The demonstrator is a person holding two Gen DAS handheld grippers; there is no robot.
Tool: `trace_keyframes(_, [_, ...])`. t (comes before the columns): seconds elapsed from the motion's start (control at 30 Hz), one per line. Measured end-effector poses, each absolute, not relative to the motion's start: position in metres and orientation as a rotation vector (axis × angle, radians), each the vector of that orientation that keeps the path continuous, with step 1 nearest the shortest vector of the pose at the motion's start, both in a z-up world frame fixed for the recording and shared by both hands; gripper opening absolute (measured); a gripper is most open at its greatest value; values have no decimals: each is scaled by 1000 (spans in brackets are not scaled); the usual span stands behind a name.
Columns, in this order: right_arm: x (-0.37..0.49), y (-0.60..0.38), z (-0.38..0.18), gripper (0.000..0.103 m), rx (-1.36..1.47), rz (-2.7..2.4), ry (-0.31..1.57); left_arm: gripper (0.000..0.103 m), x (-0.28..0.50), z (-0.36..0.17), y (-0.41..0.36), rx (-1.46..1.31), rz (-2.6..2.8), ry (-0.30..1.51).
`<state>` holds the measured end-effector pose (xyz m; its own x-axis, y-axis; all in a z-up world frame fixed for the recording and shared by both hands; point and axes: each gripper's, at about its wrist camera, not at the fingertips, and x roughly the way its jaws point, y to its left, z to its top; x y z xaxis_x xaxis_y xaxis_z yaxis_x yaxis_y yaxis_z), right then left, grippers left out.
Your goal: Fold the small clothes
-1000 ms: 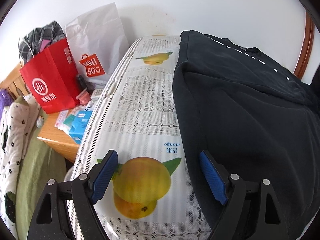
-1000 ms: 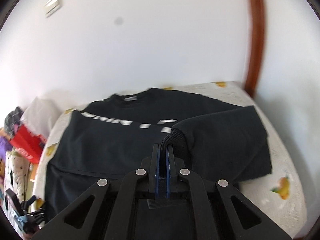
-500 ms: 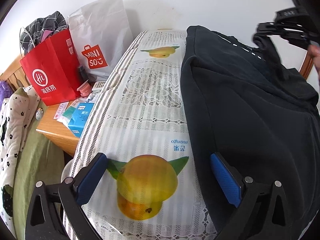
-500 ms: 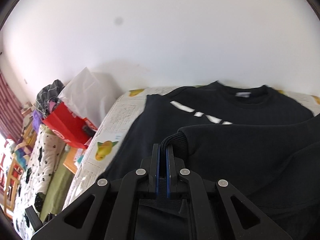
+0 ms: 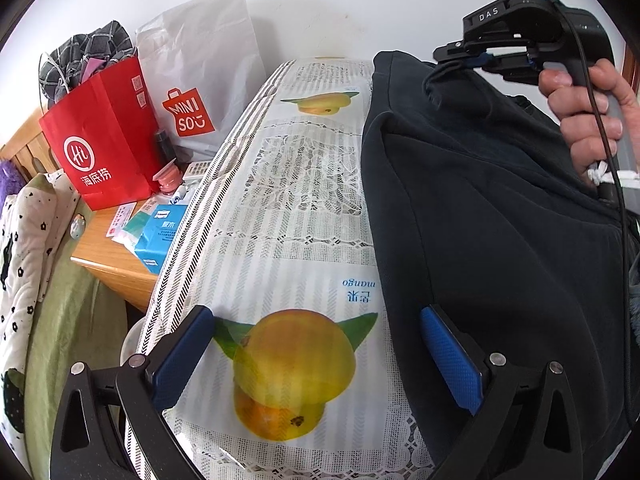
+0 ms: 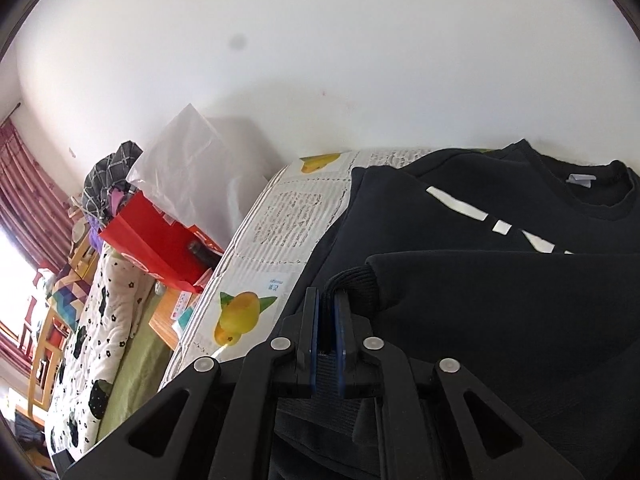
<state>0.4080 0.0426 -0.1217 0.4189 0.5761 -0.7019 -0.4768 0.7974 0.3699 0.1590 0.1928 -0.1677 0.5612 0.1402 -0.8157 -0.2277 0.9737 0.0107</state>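
Observation:
A black sweatshirt [image 5: 500, 216] lies on a table with a lace mango-print cloth [image 5: 304, 208]. My right gripper [image 6: 327, 300] is shut on the ribbed cuff of its sleeve [image 6: 352, 278] and holds the sleeve across the body, above the white lettering [image 6: 500, 226]. It also shows in the left wrist view [image 5: 460, 65], held in a hand above the far part of the shirt. My left gripper [image 5: 316, 344] is open and empty over the cloth, its right finger [image 5: 448, 360] at the shirt's left edge.
A red paper bag [image 5: 100, 140] and a white Miniso bag [image 5: 200, 92] stand on a low wooden stand [image 5: 112, 256] left of the table, with small boxes [image 5: 160, 236]. A spotted quilt [image 5: 20, 248] lies further left. A wall runs behind.
My right gripper has carried the sleeve cuff leftward across the shirt's body and entered the left wrist view. My left gripper has drawn back slightly along the shirt's left edge, still open.

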Motion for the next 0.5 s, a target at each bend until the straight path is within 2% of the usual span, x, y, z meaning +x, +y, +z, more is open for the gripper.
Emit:
trace_keyframes(0.1, [407, 42, -130, 24, 118, 721, 950, 103, 159, -168, 193, -99, 217, 951])
trace_keyframes(0.2, [397, 32, -124, 30, 48, 692, 867, 103, 159, -168, 193, -99, 217, 951])
trace_keyframes(0.3, [389, 27, -125, 30, -64, 620, 810, 103, 159, -168, 193, -99, 217, 951])
trace_keyframes(0.5, [397, 44, -175, 29, -211, 530, 879, 103, 159, -168, 193, -102, 216, 952])
